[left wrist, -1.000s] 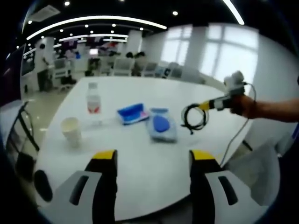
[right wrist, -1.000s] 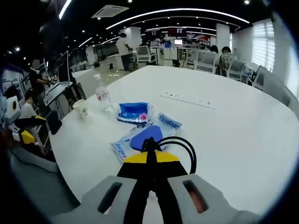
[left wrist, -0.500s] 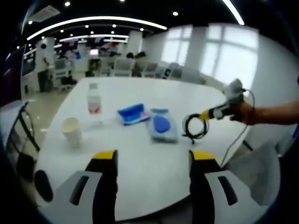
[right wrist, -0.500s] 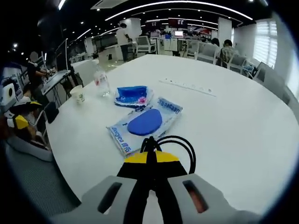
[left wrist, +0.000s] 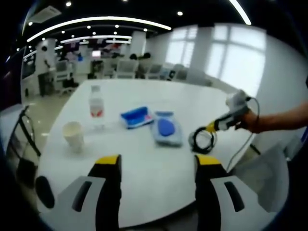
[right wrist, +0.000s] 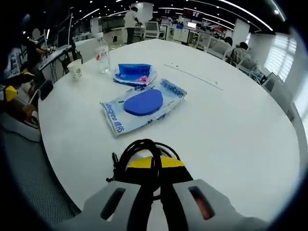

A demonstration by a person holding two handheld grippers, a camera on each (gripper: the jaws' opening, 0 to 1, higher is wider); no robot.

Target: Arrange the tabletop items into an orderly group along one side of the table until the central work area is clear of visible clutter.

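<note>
left gripper view: the left gripper (left wrist: 156, 166) sits low at the near edge of the white table (left wrist: 144, 168), jaws spread wide with nothing between them. a paper cup (left wrist: 73, 135) and water bottle (left wrist: 96, 107) stand on the left, with a blue pouch (left wrist: 136, 116) and a wipes pack (left wrist: 166, 130) mid-table. the right gripper (left wrist: 210, 127) comes in from the right, with a black cable coil (left wrist: 202, 141) at its tip.

right gripper view: the right gripper's (right wrist: 155, 161) jaws are pinched tight on the cable coil (right wrist: 139, 151), just above the table (right wrist: 231, 130). the wipes pack (right wrist: 142, 106) lies just beyond it, the blue pouch (right wrist: 133, 73) farther on, and the bottle (right wrist: 100, 47) and cup (right wrist: 74, 69) near the far edge.
</note>
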